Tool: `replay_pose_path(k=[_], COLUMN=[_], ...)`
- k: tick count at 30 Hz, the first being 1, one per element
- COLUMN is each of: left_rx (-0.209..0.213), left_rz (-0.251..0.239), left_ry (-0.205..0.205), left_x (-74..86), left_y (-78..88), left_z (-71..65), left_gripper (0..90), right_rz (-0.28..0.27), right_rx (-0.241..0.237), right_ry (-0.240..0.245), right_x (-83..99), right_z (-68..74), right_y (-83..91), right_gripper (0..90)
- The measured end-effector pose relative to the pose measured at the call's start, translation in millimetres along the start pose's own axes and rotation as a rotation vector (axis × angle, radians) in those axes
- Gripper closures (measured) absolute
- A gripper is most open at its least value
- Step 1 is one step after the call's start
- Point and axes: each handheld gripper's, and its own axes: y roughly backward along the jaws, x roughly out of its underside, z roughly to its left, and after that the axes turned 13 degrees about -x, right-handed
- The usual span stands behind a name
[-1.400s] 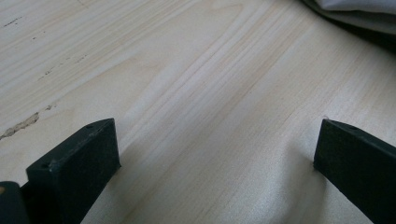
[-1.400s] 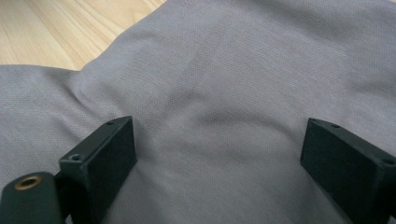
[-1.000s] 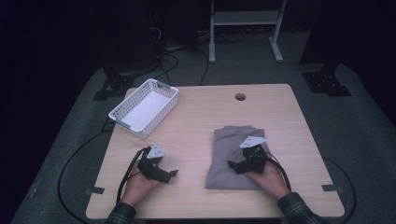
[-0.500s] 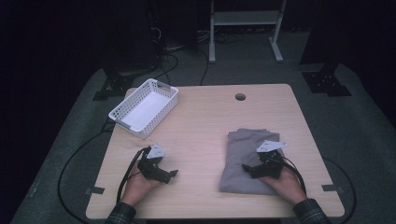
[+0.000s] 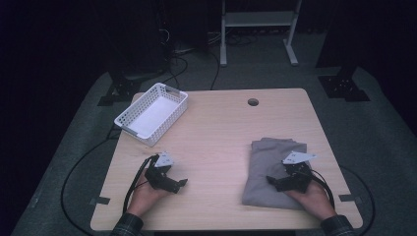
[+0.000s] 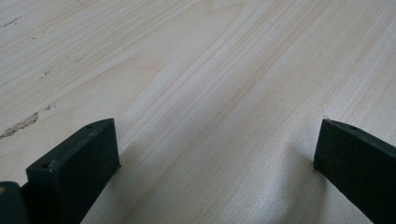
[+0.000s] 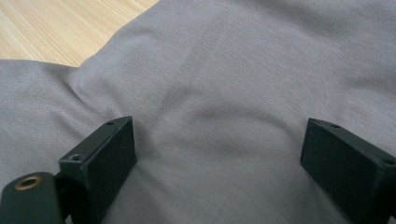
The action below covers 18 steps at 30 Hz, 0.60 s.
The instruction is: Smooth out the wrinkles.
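A folded grey cloth (image 5: 268, 164) lies on the right side of the wooden table (image 5: 221, 132). My right gripper (image 5: 279, 182) rests on top of the cloth near its front right part, jaws wide open and pointing left. In the right gripper view the grey cloth (image 7: 224, 84) spreads wrinkled between and beyond the two black jaws. My left gripper (image 5: 176, 184) rests open on bare wood at the front left, nothing between its jaws. The left gripper view looks along pale tabletop (image 6: 210, 84).
A white perforated basket (image 5: 152, 113), empty, stands at the table's back left corner. A round cable hole (image 5: 253, 102) is near the back edge. Black cables trail off the front left. A metal stand (image 5: 258, 29) is on the floor behind.
The grey cloth and my right gripper have shifted rightwards across the table. The left gripper has stayed in place.
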Motion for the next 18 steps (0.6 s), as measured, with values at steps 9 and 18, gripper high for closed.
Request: replay_pose_path(k=[9,18], left_rx=[0.02,0.005], left_rz=[0.022,0.002], left_ry=[0.015,0.014], left_x=[-3.2,-18.9], left_y=[0.5,13.5], left_z=[2.1,6.5], left_gripper=[0.0,6.3], right_rz=[-0.007,-0.006], right_rx=[0.006,0.003], right_ry=[-0.009,-0.011], right_x=[14.5,14.2], right_z=[-7.3,-7.7], right_y=[17.0,17.0], right_gripper=[9.1,9.1])
